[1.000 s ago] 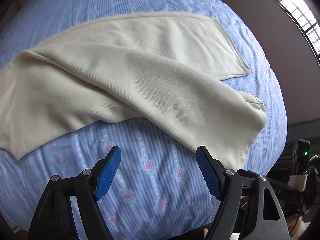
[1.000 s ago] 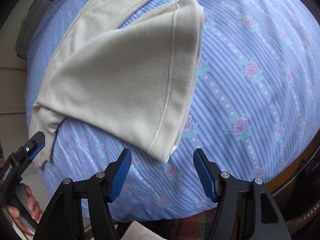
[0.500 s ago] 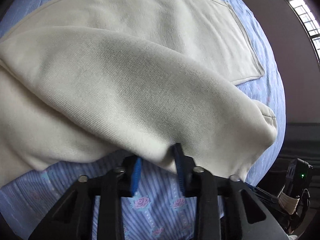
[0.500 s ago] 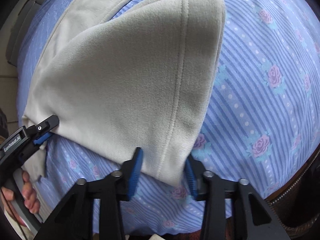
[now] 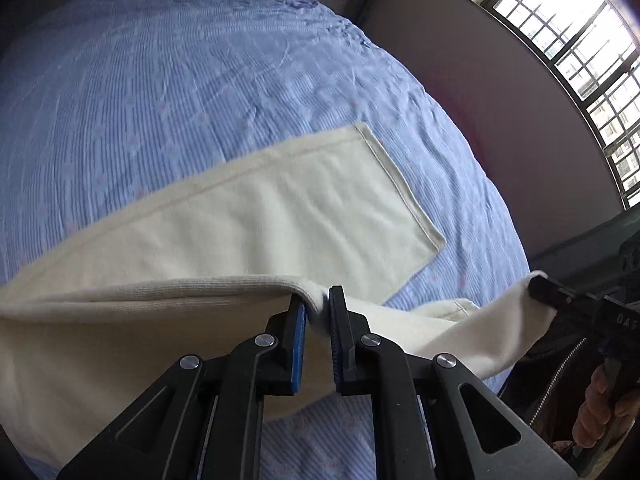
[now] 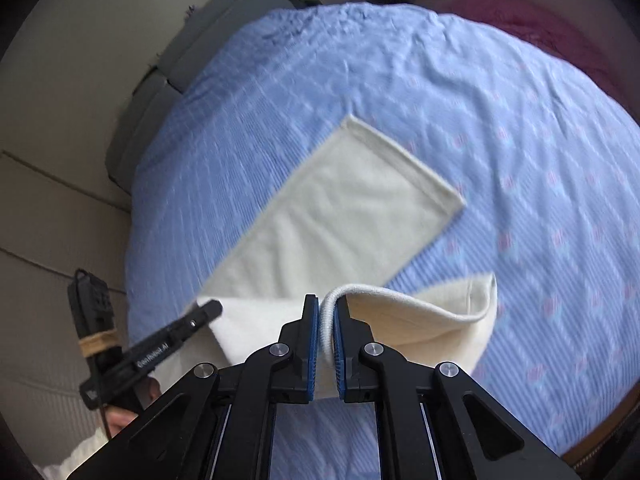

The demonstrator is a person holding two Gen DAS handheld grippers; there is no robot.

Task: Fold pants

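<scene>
writing: "GenRobot.AI" on my left gripper's side, seen from the right wrist | pants: cream, on the blue bed, flat leg running away up-right, hem far | my left gripper: clamped on the lifted leg's edge | my right gripper: clamped on its hem

Pants: cream knit cloth, matt, finely ribbed, stitched hems. Bedsheet: blue striped woven cloth, matt, creased. Left gripper: matt black plastic, bright metal rivets, ridged blue pads. Right gripper was alike.
</scene>
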